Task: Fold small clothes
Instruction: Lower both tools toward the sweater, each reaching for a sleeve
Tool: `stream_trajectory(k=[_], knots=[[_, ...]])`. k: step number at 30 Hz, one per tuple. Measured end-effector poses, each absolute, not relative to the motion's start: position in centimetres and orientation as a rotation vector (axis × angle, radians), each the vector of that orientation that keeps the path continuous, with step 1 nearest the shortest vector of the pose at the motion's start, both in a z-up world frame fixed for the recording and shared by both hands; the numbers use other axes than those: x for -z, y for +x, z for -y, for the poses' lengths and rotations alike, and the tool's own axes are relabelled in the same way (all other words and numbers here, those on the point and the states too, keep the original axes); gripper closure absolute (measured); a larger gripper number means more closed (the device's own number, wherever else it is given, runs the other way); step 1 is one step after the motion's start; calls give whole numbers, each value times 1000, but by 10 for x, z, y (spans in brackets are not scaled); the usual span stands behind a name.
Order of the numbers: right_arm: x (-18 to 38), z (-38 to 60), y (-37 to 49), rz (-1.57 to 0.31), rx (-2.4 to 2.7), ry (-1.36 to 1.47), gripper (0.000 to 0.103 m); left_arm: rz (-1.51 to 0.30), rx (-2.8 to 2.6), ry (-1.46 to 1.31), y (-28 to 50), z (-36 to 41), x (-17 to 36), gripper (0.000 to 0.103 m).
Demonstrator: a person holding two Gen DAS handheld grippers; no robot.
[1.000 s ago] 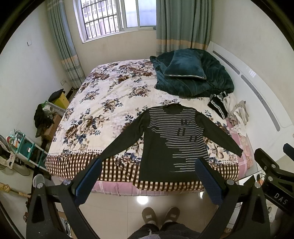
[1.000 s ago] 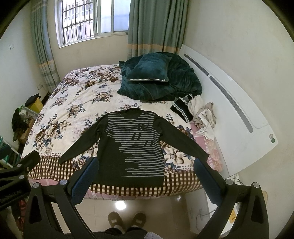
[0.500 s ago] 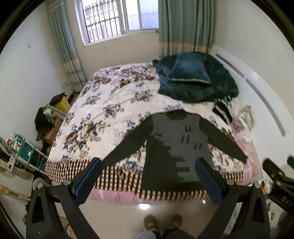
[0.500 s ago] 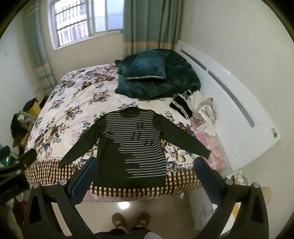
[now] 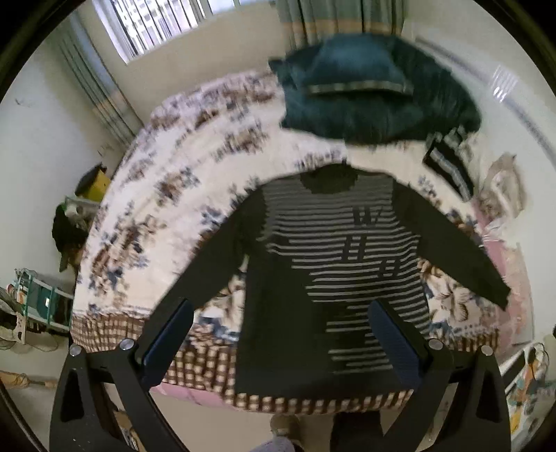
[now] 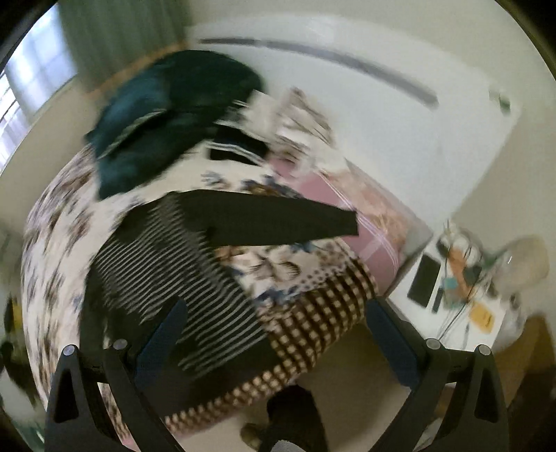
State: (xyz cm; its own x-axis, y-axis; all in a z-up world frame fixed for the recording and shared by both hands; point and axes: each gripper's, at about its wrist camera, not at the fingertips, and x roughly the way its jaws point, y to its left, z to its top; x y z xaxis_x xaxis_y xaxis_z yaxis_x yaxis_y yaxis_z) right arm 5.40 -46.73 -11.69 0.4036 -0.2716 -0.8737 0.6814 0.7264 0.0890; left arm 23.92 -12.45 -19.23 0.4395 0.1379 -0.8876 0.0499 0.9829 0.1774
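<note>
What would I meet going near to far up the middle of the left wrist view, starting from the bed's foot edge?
Checked bedspread border → striped sweater → floral bedspread → dark green pillow → curtain.

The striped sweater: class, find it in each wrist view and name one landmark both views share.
Left wrist: the striped sweater lies spread flat at centre, hem near the bed's foot edge.
Right wrist: the sweater sits left of centre, one sleeve stretching right.
Shared landmark: the teal pillow beyond its collar.
</note>
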Motion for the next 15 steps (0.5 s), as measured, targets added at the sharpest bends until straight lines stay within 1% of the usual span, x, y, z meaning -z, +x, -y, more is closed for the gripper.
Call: stream_trajectory(k=[1, 3, 4, 5, 6, 9, 10, 11, 14, 15], knots=[[139, 495, 60, -989, 655, 528, 3, -1142, -70, 197, 254, 135, 211, 0], [191, 557, 73, -1003, 687, 646, 12, -1186, -101, 205, 286, 157, 256, 0], [217, 586, 80, -1014, 699, 712, 20, -1213, -117, 205, 299, 165, 278, 0], [246, 616, 87, -1013, 703, 775, 25, -1242, -124, 193, 311, 171, 299, 0], [271, 640, 94, -1021, 716, 827, 25, -1265, -129, 187, 320, 174, 314, 0], [351, 706, 112, -1008, 776, 976, 26, -1345, -171, 191, 353, 188, 389, 0], [380, 727, 115, -997, 800, 1031, 25, -1359, -184, 201, 359, 190, 402, 0], [405, 743, 117, -985, 827, 1086, 25, -1372, -207, 212, 368, 192, 426, 0], [474, 777, 125, -949, 885, 1240, 26, -1414, -249, 214, 386, 192, 471, 0], [492, 786, 127, -953, 912, 1268, 29, -1430, -256, 213, 393, 195, 482, 0]])
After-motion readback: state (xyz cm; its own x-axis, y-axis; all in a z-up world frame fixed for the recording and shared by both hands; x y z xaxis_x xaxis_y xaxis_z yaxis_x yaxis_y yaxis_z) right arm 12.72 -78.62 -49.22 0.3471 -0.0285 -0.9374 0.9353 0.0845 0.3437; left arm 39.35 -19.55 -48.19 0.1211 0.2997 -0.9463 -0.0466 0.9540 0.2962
